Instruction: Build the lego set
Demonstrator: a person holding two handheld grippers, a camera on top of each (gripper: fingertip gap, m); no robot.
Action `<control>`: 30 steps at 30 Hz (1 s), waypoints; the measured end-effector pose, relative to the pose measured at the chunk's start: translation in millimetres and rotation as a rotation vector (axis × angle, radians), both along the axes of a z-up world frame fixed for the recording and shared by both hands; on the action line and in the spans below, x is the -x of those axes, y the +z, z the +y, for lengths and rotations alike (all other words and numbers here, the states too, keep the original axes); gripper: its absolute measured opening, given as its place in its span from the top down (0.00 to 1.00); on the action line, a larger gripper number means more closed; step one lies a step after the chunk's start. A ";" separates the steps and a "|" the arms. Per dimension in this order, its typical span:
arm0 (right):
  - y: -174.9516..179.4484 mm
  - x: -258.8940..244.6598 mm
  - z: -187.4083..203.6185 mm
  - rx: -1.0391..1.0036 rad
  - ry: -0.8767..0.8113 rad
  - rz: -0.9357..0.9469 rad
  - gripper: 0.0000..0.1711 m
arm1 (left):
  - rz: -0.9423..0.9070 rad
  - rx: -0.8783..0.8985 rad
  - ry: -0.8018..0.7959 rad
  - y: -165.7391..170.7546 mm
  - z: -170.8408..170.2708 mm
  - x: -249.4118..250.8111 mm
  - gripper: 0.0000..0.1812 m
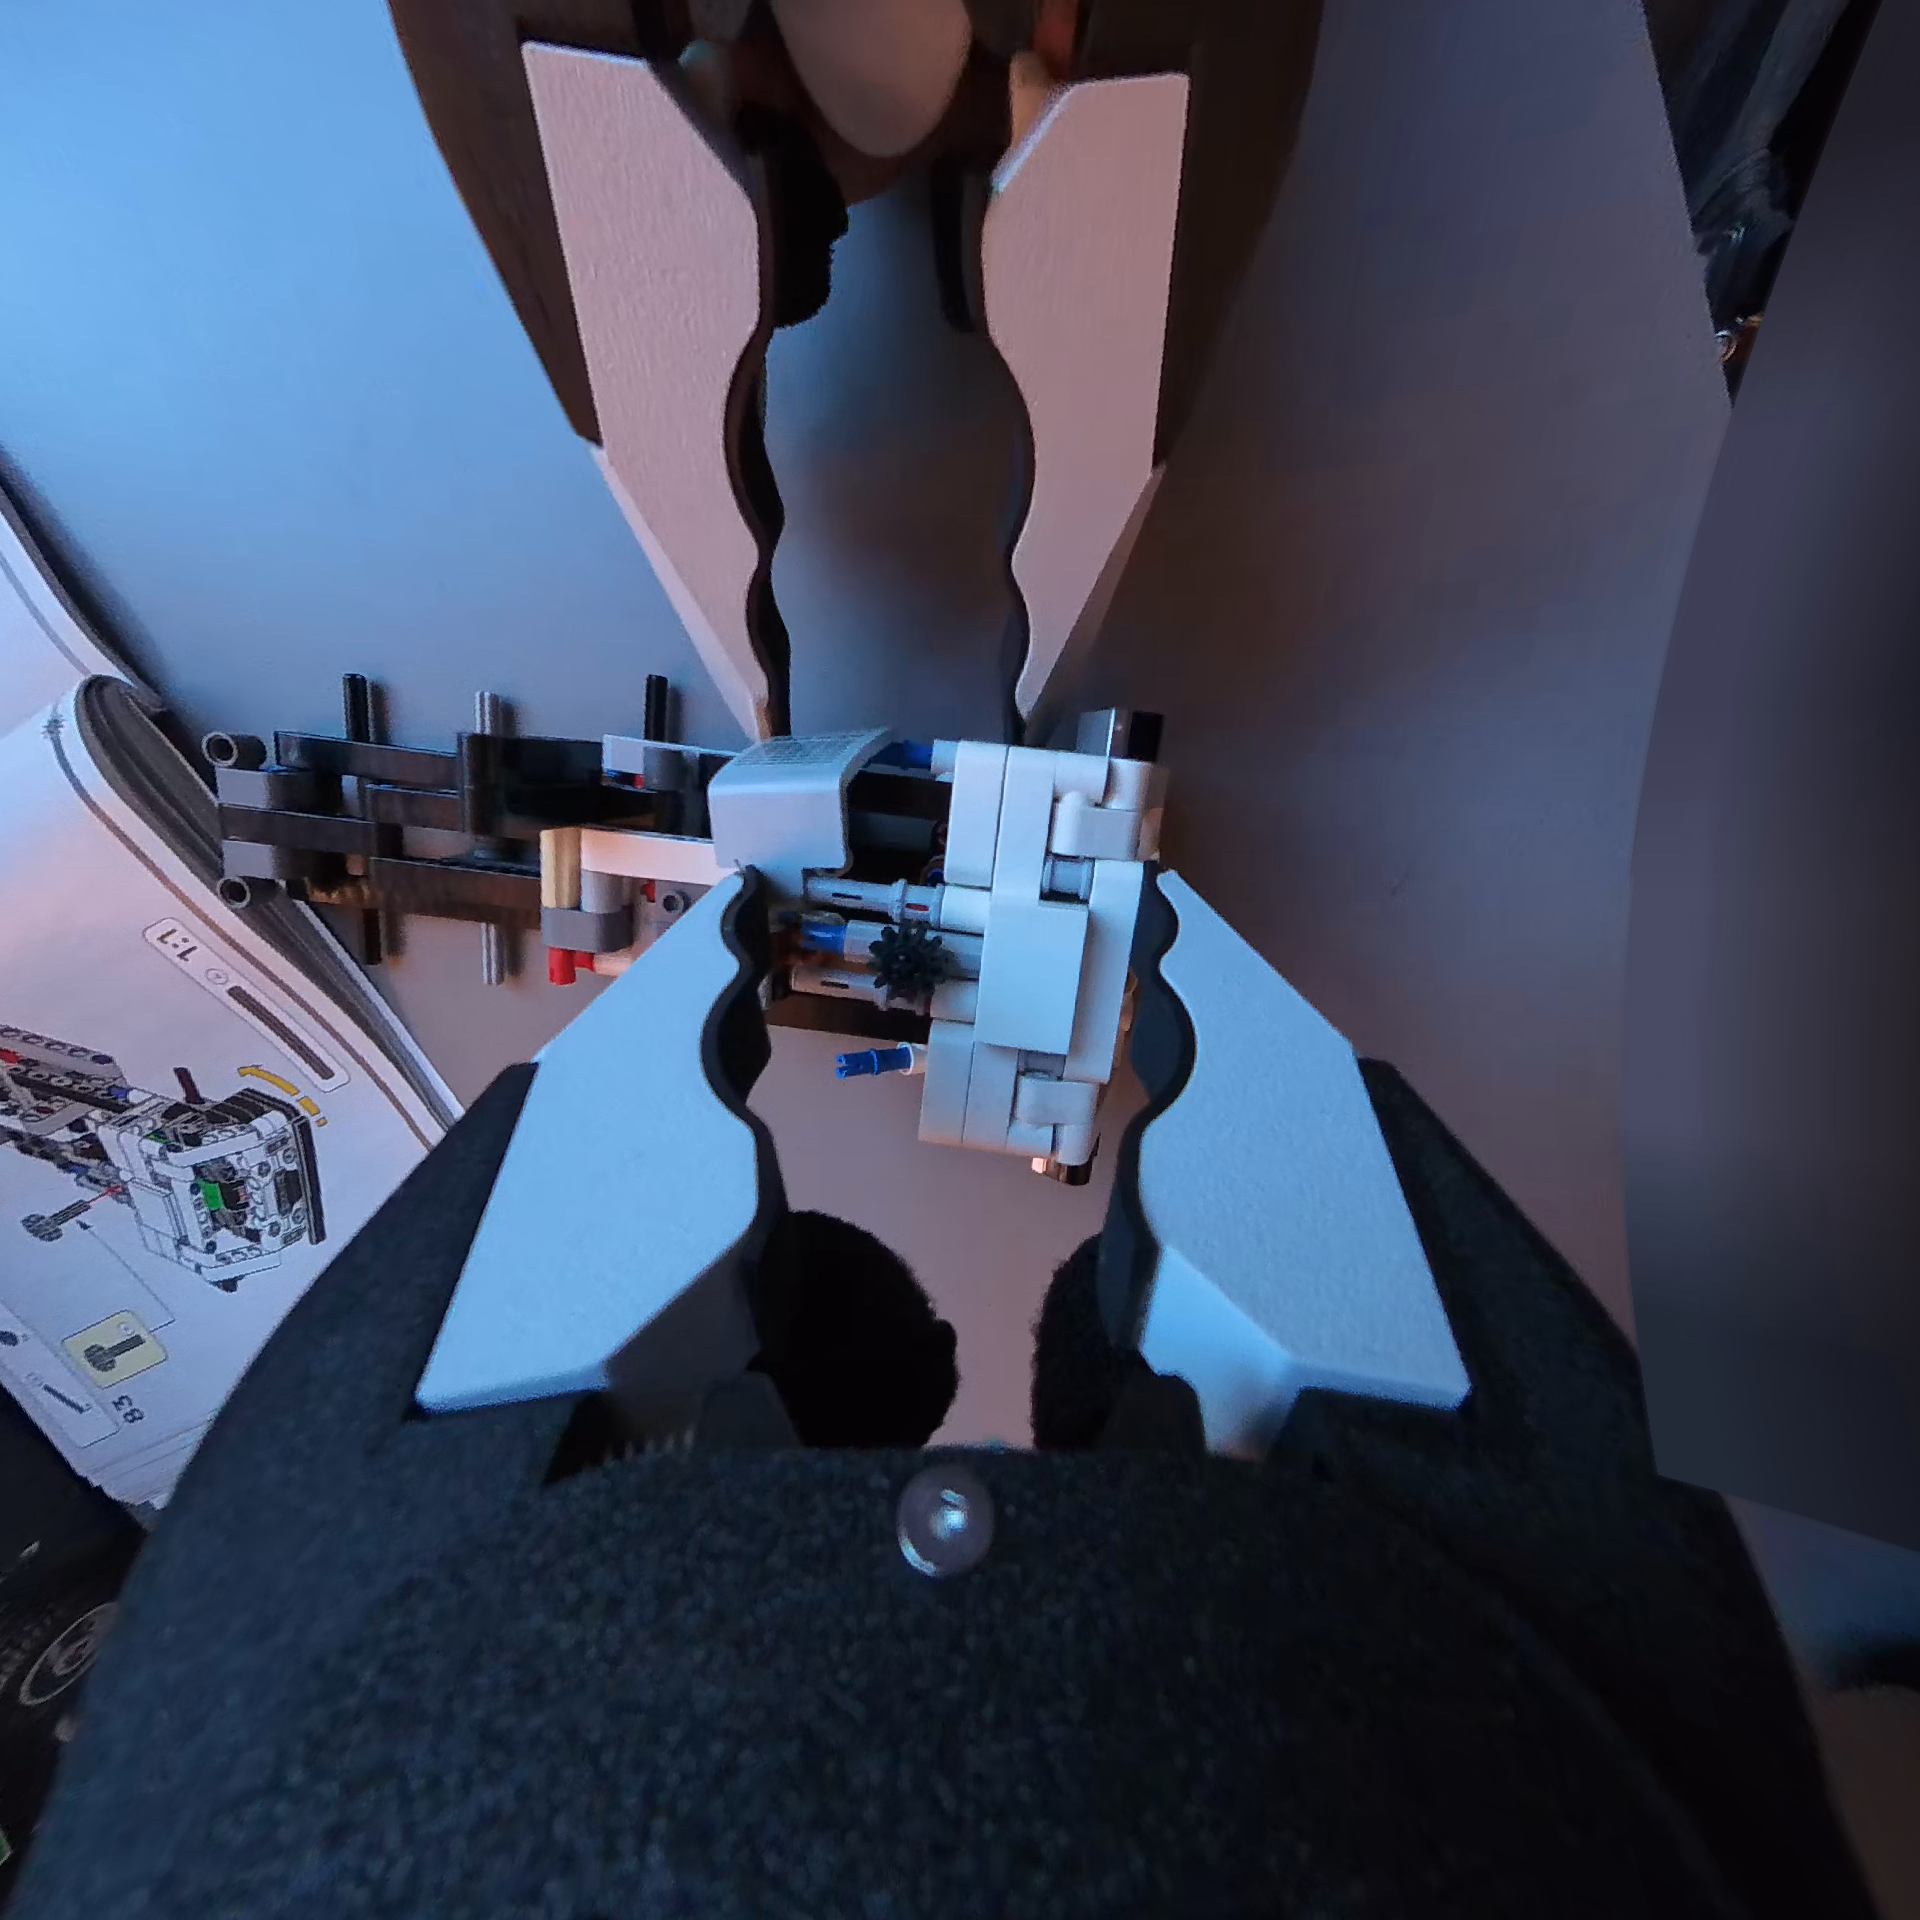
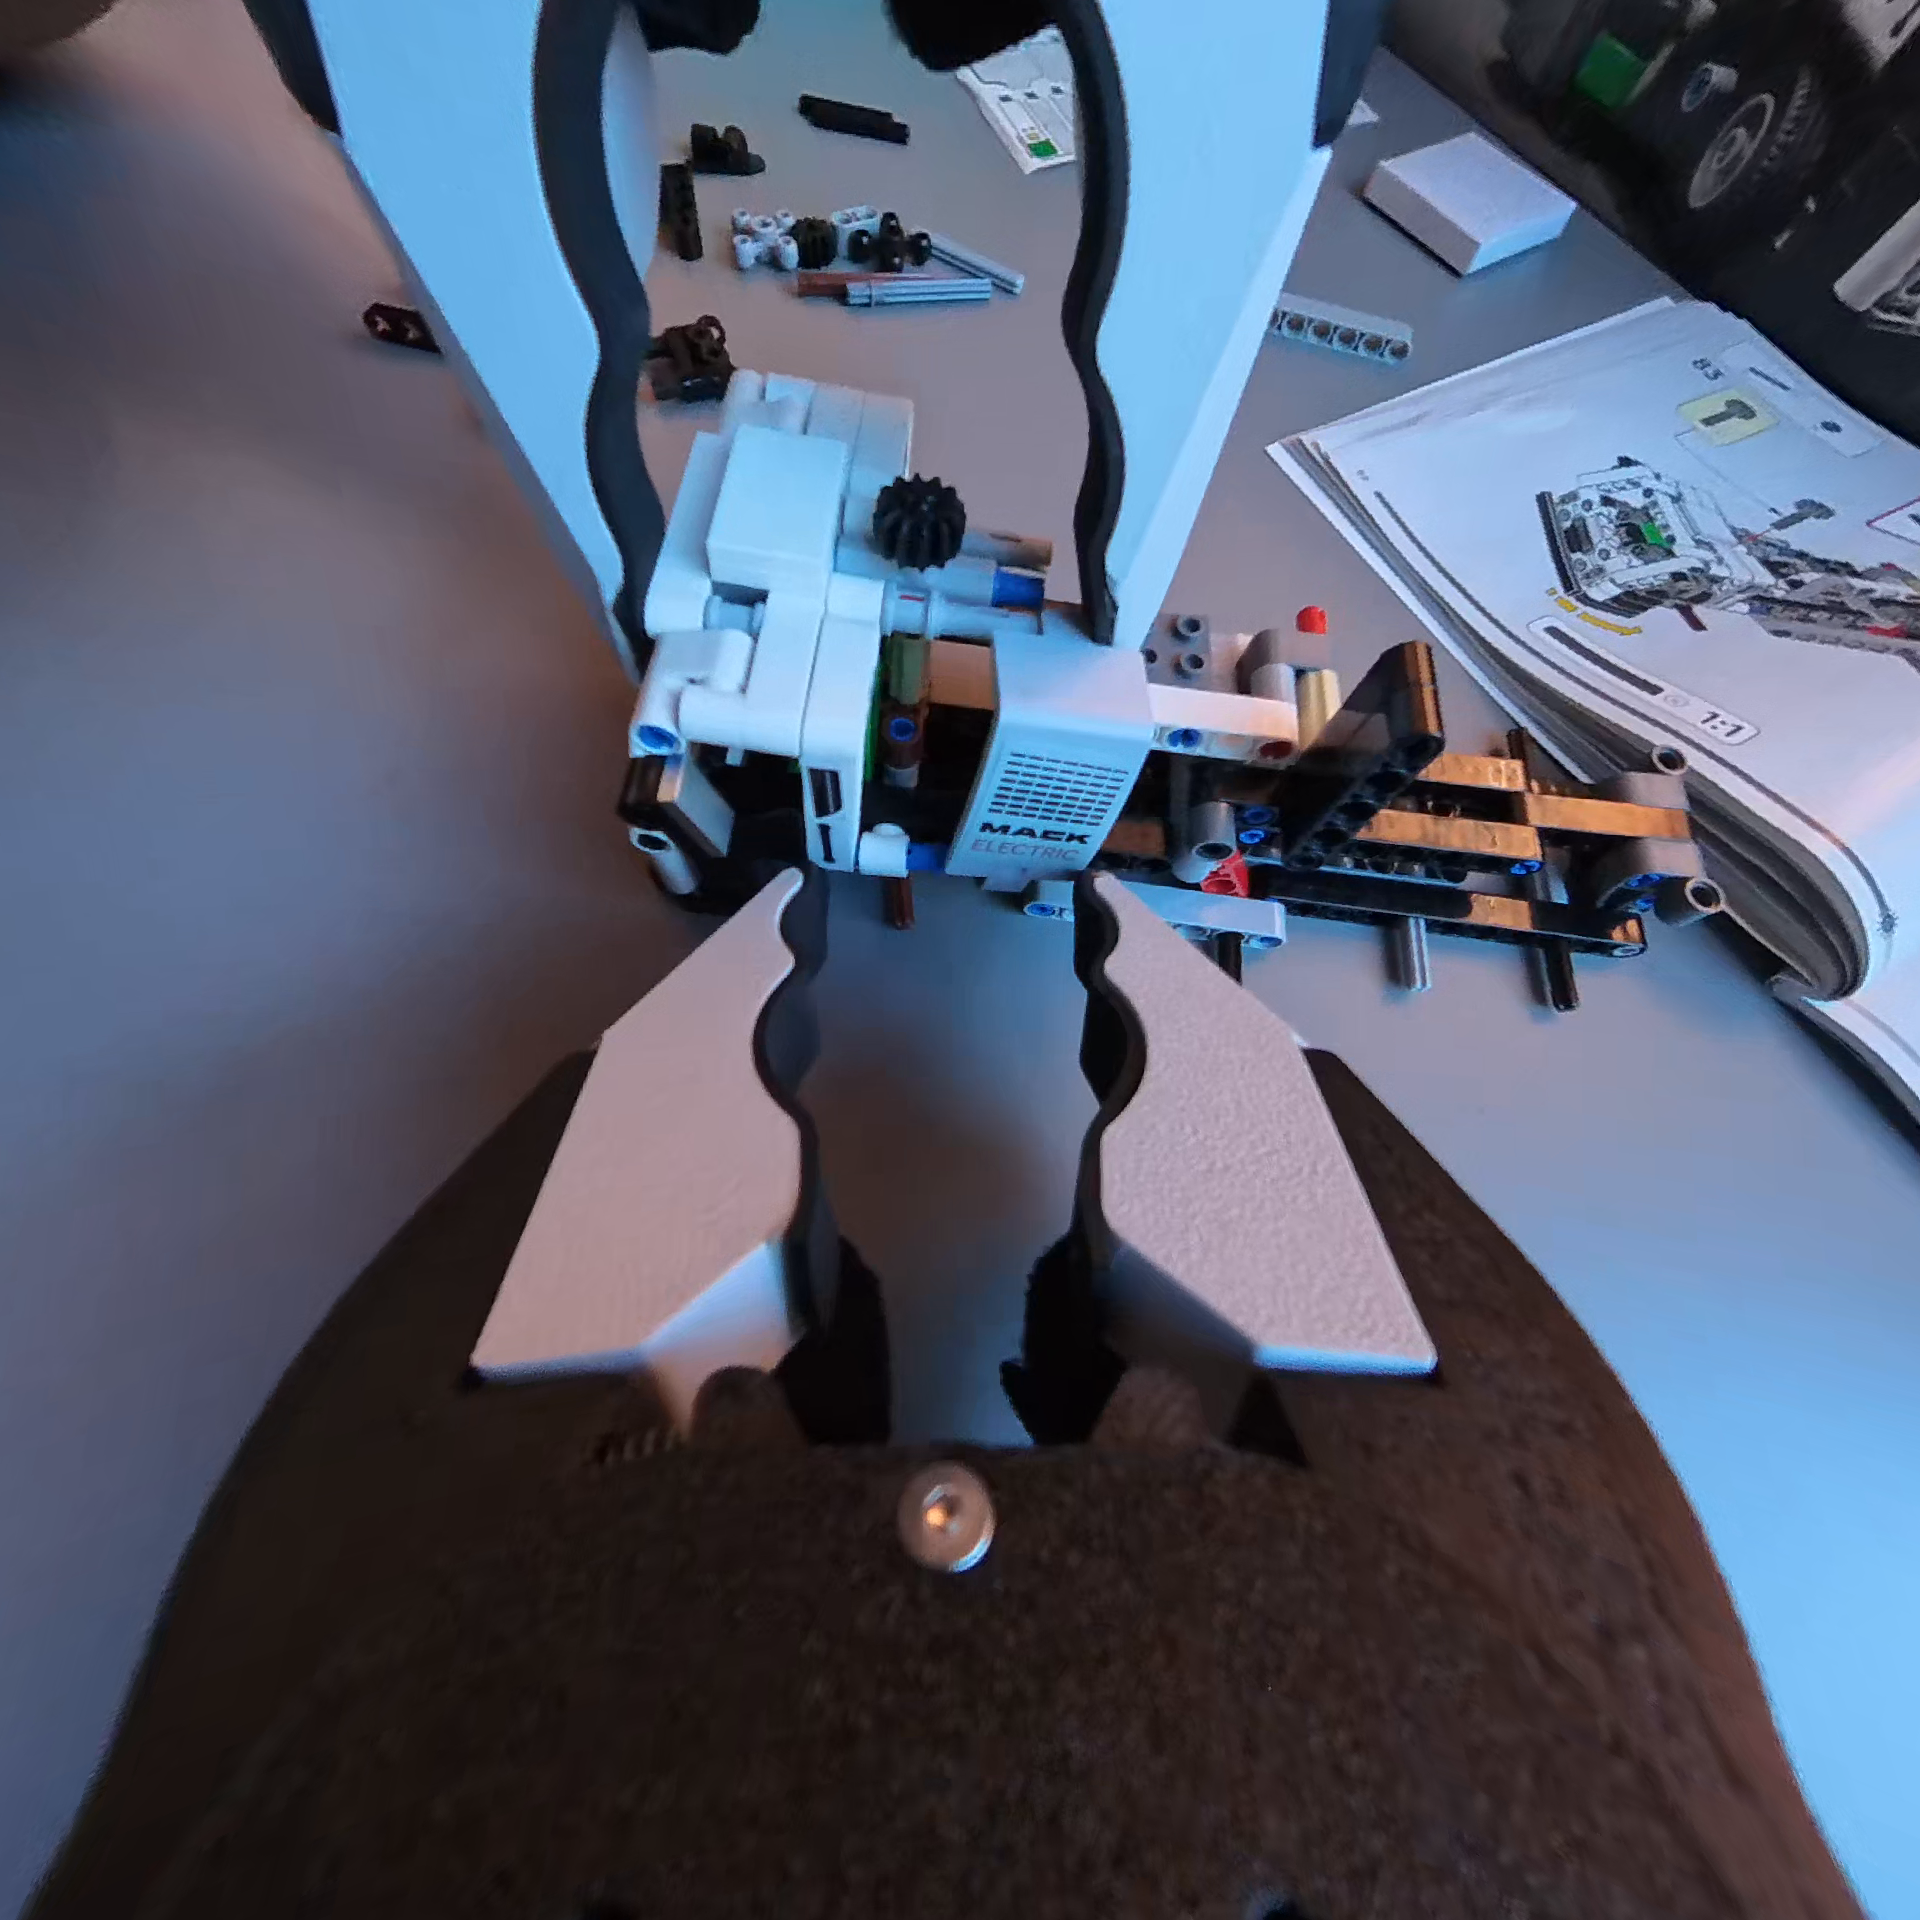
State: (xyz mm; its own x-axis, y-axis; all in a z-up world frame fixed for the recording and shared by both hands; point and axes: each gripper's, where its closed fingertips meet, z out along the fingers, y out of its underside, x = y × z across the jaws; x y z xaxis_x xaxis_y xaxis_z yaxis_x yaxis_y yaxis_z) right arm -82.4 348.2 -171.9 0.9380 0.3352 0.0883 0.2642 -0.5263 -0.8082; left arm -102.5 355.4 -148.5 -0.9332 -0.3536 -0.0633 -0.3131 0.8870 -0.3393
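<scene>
A part-built lego truck [image 2: 1060, 769] lies on the grey table, with a white cab [image 1: 1039, 914] and a black-and-grey chassis [image 1: 416, 821]. A black gear [image 2: 920, 520] sits on an axle on top of the cab and also shows in the left wrist view [image 1: 909, 956]. My left gripper [image 1: 951, 883] straddles the cab with both fingers against it, and reaches in from the far side in the right wrist view [image 2: 868, 634]. My right gripper [image 2: 943, 881] is open and empty, its tips just short of the truck's near side. It enters the left wrist view from the top [image 1: 896, 722].
The open instruction booklet [image 2: 1662, 582] lies right of the chassis; it is at the left in the left wrist view [image 1: 156, 1143]. Loose small parts [image 2: 831, 239], a grey beam [image 2: 1340, 335], a white box [image 2: 1465, 203] and a sticker sheet [image 2: 1023, 114] lie beyond the truck. Left and right tips are no more than a few centimetres apart. The grey beam [image 2: 1340, 335] is about 20 centimeters from both grippers' fingertips.
</scene>
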 end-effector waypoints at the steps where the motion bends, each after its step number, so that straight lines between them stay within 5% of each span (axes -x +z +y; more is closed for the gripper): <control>1: 0.1 0.2 -0.3 0.001 -0.008 0.002 0.73 | 0.000 0.000 0.000 0.0 0.1 0.1 0.62; 30: -4.9 -4.8 -5.5 0.015 -0.013 -0.044 0.81 | -0.032 0.019 -0.007 -0.8 -0.2 -1.7 0.62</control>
State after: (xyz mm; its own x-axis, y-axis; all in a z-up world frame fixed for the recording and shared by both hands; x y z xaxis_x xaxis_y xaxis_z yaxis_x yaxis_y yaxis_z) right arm -77.7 342.7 -176.9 0.9374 0.3250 0.1249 0.2929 -0.5421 -0.7876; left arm -100.8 355.3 -149.2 -0.9332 -0.3488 -0.0869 -0.2958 0.8824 -0.3658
